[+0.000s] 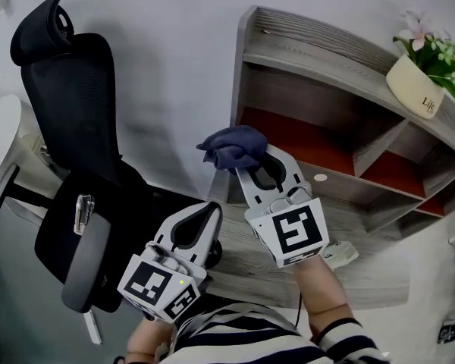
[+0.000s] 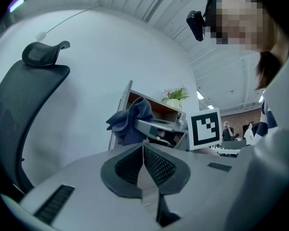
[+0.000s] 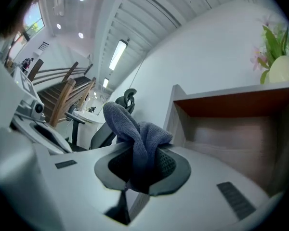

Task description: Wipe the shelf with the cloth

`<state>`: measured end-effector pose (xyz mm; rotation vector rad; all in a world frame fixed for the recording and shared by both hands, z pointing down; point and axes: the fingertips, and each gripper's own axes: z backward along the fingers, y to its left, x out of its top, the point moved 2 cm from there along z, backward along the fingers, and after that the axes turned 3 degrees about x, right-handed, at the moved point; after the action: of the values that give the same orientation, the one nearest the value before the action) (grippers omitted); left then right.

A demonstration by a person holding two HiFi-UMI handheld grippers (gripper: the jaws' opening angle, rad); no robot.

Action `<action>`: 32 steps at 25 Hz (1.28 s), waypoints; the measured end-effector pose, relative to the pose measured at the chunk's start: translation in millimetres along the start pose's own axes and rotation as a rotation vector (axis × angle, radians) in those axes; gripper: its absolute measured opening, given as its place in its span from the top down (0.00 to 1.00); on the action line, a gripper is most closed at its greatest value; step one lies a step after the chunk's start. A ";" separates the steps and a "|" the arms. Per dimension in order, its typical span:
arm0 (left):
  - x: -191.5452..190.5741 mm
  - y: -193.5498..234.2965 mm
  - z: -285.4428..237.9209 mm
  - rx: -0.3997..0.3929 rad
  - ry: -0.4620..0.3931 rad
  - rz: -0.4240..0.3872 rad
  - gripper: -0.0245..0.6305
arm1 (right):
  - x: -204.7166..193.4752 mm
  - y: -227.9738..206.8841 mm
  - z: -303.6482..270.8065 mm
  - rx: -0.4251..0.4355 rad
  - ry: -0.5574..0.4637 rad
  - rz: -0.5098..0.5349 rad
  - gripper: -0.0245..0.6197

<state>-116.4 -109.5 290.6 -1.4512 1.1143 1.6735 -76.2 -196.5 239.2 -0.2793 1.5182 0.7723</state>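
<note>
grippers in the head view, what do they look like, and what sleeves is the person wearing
The left gripper and right gripper are both white, tapering shells with dark padded insides. Each carries a cube with black-and-white square markers. The sleeves are striped black and white.

Soft, napped dark blue cloth (image 1: 233, 147), matt grey wood-grain shelf (image 1: 341, 67), black mesh chair (image 1: 68, 97), glossy cream ceramic pot (image 1: 414, 86)

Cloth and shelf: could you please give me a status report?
Right gripper shut on cloth. Left gripper shut, empty, held low. Cloth bunched at the shelf's left end, contact unclear. Nothing blocking; flower pot far right, up top.
</note>
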 end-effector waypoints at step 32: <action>7.0 -8.4 -16.2 -0.049 -0.003 -0.035 0.93 | 86.6 -87.0 7.2 -0.260 -0.179 0.186 0.85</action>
<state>-103.2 -121.0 281.7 -1.4896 1.0466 1.6887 -28.6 -232.3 131.6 -0.2559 1.2867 1.1163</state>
